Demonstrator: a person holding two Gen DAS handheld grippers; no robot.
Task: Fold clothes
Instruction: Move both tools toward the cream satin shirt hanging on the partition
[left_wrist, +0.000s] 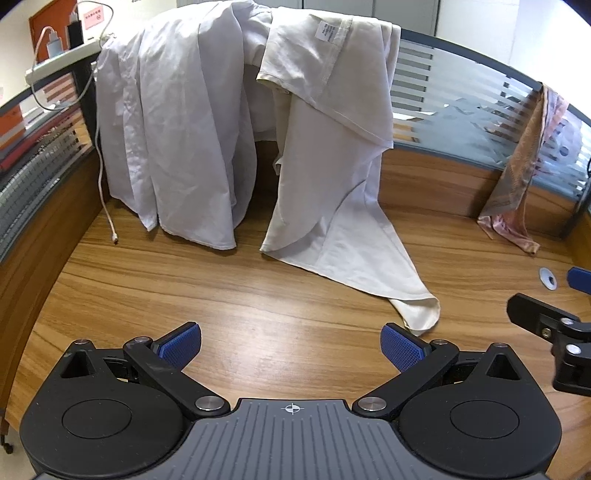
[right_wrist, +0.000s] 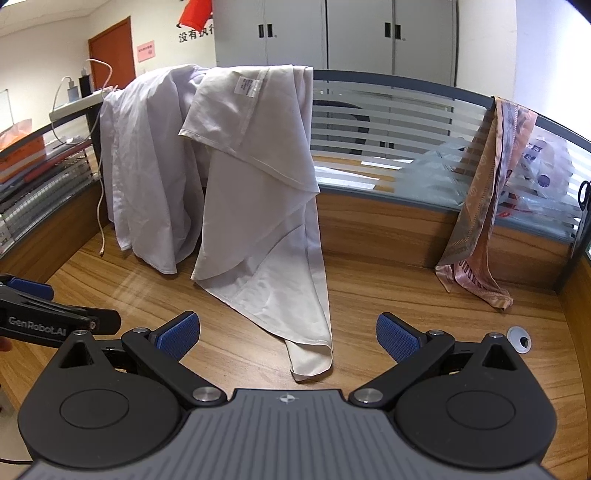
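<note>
A cream garment (left_wrist: 332, 177) (right_wrist: 266, 206) with a white care label hangs over the desk partition, and its lower corner trails onto the wooden desk (left_wrist: 229, 295) (right_wrist: 388, 295). To its left a pale lilac garment (left_wrist: 170, 133) (right_wrist: 147, 166) drapes over the same partition. My left gripper (left_wrist: 291, 347) is open above bare desk, with the cream corner just beyond its right finger. My right gripper (right_wrist: 288, 338) is open too, and the cream corner lies between its blue pads (right_wrist: 397, 338). Each gripper shows at the edge of the other's view.
A patterned pink-brown scarf (left_wrist: 524, 173) (right_wrist: 480, 206) hangs on the partition at the right. A white cable (left_wrist: 105, 192) (right_wrist: 100, 221) dangles at the left. A grey cable grommet (left_wrist: 547, 277) (right_wrist: 519, 339) sits in the desk at the right. Low wooden walls ring the desk.
</note>
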